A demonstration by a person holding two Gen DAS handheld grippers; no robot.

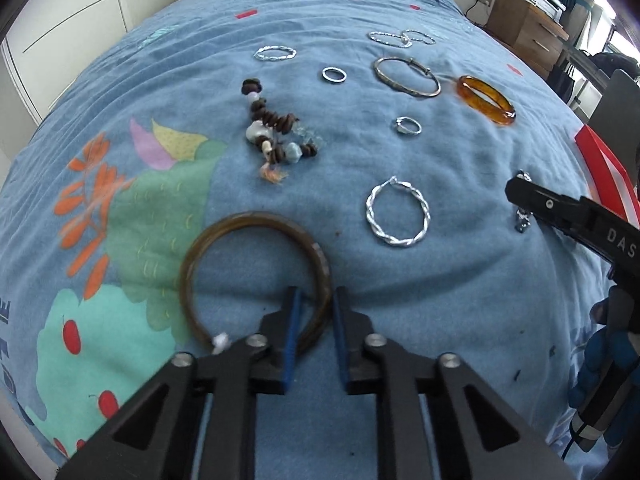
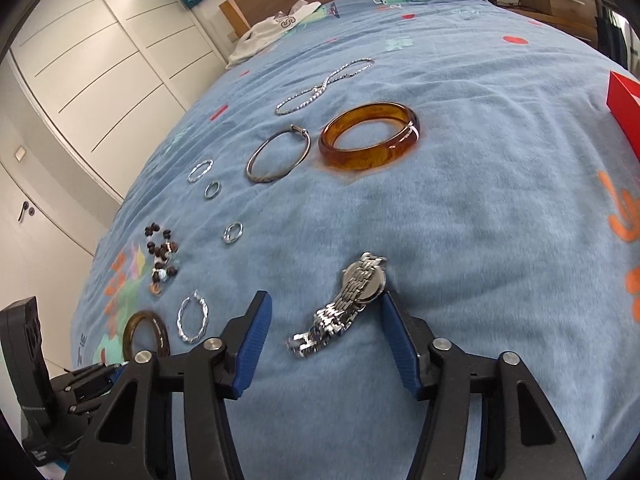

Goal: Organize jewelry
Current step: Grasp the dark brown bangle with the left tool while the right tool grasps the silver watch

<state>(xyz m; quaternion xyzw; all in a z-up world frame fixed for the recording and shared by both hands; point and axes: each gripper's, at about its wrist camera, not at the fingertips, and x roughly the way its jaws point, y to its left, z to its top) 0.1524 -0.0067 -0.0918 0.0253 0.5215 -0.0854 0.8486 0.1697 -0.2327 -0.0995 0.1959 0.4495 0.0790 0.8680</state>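
Left gripper (image 1: pixel 314 316) pinched shut on dark brown bangle (image 1: pixel 256 276), at six o'clock on bed (image 1: pixel 460 320), ready for lifting. Right gripper (image 2: pixel 326 320) half apart around silver watch (image 2: pixel 344 304), not squeezing yet.

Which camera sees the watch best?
The right wrist view: the watch lies close and whole between the right gripper's fingers. The left wrist view shows only bits of it behind that gripper.
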